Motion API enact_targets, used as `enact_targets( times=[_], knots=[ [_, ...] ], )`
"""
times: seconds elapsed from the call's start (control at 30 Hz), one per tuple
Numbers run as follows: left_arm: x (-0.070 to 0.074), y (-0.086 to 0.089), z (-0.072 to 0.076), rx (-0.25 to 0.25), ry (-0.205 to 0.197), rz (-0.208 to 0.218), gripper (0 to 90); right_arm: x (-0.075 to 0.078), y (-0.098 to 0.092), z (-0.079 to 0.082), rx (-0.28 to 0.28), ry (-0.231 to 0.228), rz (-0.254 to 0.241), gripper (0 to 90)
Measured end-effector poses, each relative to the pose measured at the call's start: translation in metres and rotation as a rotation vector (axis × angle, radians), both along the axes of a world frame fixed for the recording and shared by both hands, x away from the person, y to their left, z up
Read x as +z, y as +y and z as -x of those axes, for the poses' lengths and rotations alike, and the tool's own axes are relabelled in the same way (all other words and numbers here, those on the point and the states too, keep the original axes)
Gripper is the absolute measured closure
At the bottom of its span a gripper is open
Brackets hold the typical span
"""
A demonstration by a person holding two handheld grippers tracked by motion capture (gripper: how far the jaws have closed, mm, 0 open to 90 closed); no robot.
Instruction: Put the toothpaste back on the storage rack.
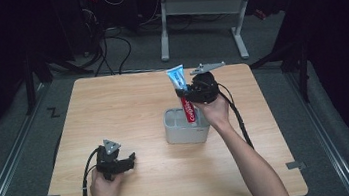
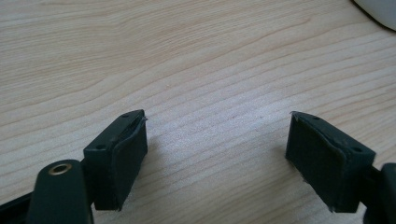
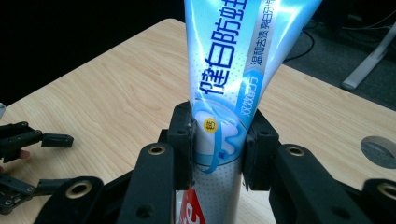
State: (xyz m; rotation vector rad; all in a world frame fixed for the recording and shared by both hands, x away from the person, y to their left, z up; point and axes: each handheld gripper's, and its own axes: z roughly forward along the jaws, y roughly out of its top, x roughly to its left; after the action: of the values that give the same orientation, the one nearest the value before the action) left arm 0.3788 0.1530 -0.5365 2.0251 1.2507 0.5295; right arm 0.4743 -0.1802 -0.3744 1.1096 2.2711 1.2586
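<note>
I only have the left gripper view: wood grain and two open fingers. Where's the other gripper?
Observer: The right gripper is shut on a toothpaste tube, its fingers pressing both sides.
Operator: Where over the table?
Observer: Above the white holder near the table's middle; in the high view the tube's lower end is down inside it.
Operator: Tube upright?
Observer: Nearly upright, with the crimped end up and leaning slightly left in the high view.
Operator: And my side?
Observer: The left gripper is low over the near left part of the table, open, nothing between its fingers.
</note>
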Motion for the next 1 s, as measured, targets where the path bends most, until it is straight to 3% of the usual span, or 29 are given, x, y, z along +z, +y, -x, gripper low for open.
enact_targets(
  times=[0.23, 0.7, 1.0],
  knots=[
    [0.000, 0.000, 0.000, -0.001, 0.000, -0.001, 21.0, -0.005, -0.002, 0.001, 0.004, 0.004, 0.011, 68.9],
    [0.000, 0.000, 0.000, -0.001, 0.000, -0.002, 21.0, -0.017, 0.002, 0.016, 0.034, -0.011, 0.092, 68.8],
    [0.000, 0.000, 0.000, -0.001, 0.000, -0.002, 21.0, -0.026, -0.004, 0.019, 0.032, 0.008, 0.084, 68.8]
  ],
)
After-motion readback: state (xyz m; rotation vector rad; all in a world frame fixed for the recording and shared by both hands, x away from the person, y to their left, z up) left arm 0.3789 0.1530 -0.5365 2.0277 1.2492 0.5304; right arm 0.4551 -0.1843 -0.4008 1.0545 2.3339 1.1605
